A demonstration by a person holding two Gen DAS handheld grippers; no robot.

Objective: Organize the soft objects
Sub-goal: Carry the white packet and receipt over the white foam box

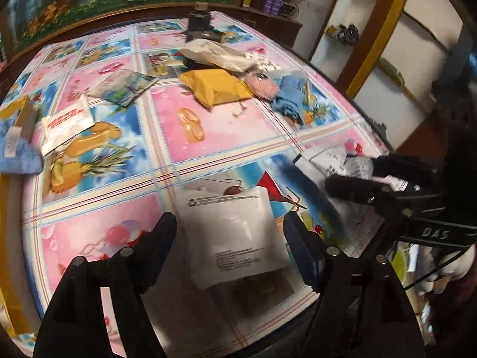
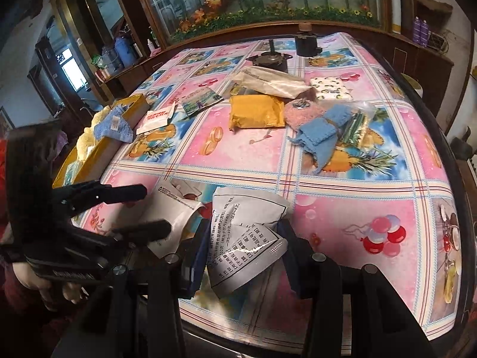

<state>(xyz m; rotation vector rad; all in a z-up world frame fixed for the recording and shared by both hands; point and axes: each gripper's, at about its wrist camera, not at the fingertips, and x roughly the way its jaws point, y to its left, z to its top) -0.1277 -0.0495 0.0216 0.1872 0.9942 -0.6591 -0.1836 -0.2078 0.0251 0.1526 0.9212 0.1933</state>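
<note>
My left gripper (image 1: 229,226) stands open just above the tablecloth, its fingers on either side of a flat white packet (image 1: 235,232) near the front edge. My right gripper (image 2: 244,235) is shut on a crumpled grey printed bag (image 2: 247,244), held just over the table edge. In the right wrist view the left gripper (image 2: 155,208) hovers over the white packet (image 2: 176,208). Further back lie a yellow mailer (image 2: 253,113), a pink fluffy item (image 2: 298,113) and a blue knitted piece (image 2: 322,131).
A gold box (image 2: 98,149) at the table's left edge holds a blue cloth (image 2: 114,125) and cream fabric. A red-and-white packet (image 1: 65,122), a picture packet (image 1: 125,85), a white pouch (image 1: 214,53) and black objects (image 2: 307,41) lie on the table. Shelves stand to the right.
</note>
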